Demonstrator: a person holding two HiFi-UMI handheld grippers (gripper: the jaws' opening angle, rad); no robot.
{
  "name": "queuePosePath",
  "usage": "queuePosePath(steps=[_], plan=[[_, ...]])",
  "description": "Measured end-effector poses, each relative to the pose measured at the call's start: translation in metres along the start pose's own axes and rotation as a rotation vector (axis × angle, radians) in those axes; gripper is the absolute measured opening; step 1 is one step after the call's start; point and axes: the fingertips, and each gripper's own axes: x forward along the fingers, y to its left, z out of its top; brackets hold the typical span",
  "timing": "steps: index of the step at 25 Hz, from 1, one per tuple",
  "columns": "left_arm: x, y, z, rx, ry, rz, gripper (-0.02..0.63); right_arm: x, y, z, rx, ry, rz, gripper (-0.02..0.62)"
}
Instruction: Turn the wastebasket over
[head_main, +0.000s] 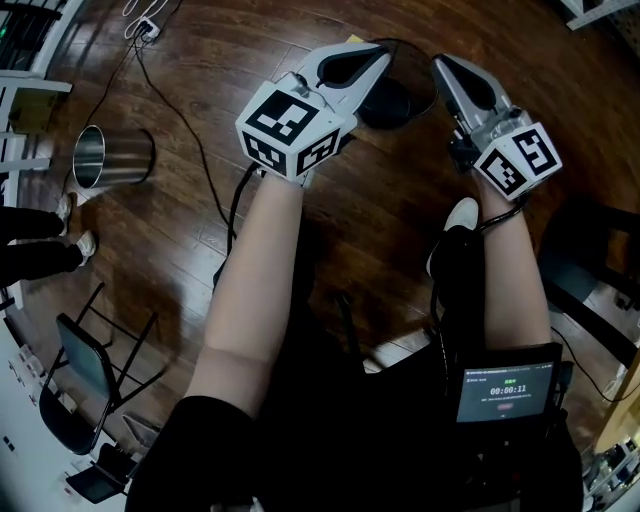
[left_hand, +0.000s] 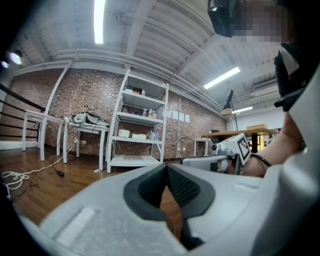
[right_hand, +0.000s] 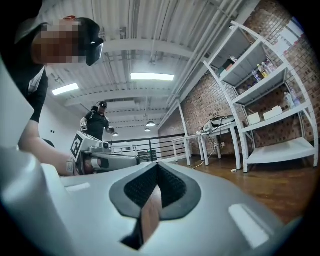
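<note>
The shiny metal wastebasket (head_main: 112, 157) is on the wooden floor at the far left of the head view, its open mouth towards the picture's left edge. Both grippers are held up in front of the person, well to the right of it and not touching it. My left gripper (head_main: 384, 50) is shut, its dark pads (left_hand: 150, 187) meeting at the tips with nothing between them. My right gripper (head_main: 438, 62) is likewise shut and empty, pads (right_hand: 172, 186) together. Each gripper view shows the other gripper beside it: the right gripper (left_hand: 207, 161) and the left gripper (right_hand: 112, 161).
A black round base (head_main: 388, 102) lies on the floor under the grippers. Cables (head_main: 190, 135) run across the floor near the wastebasket. A bystander's feet (head_main: 72, 225) and a folding chair (head_main: 90, 370) are at the left. White shelving (left_hand: 141, 125) stands by the brick wall.
</note>
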Motion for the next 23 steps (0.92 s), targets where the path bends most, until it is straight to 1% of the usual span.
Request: queuePosePath(steps=[5, 9, 12, 16, 18, 23], plan=[[-0.003, -0.014, 0.000, -0.025, -0.037, 0.003, 0.000, -0.005, 0.021, -0.019, -0.074, 0.052, 0.042, 0.009], [-0.003, -0.026, 0.000, -0.017, -0.061, 0.007, 0.000, -0.013, 0.027, -0.025, -0.069, 0.051, 0.047, 0.009], [0.001, -0.036, -0.015, -0.026, -0.042, 0.003, 0.000, -0.020, 0.028, -0.028, -0.047, 0.039, 0.034, 0.009], [-0.001, -0.046, -0.036, -0.022, -0.024, -0.008, 0.000, -0.028, 0.033, -0.044, -0.035, 0.037, 0.032, 0.009], [0.001, -0.051, -0.038, -0.016, -0.019, -0.008, 0.000, -0.034, 0.033, -0.044, -0.036, 0.035, 0.036, 0.009], [0.010, -0.060, -0.030, -0.017, -0.005, -0.007, 0.000, -0.046, 0.029, -0.029, -0.028, 0.033, 0.028, 0.009]])
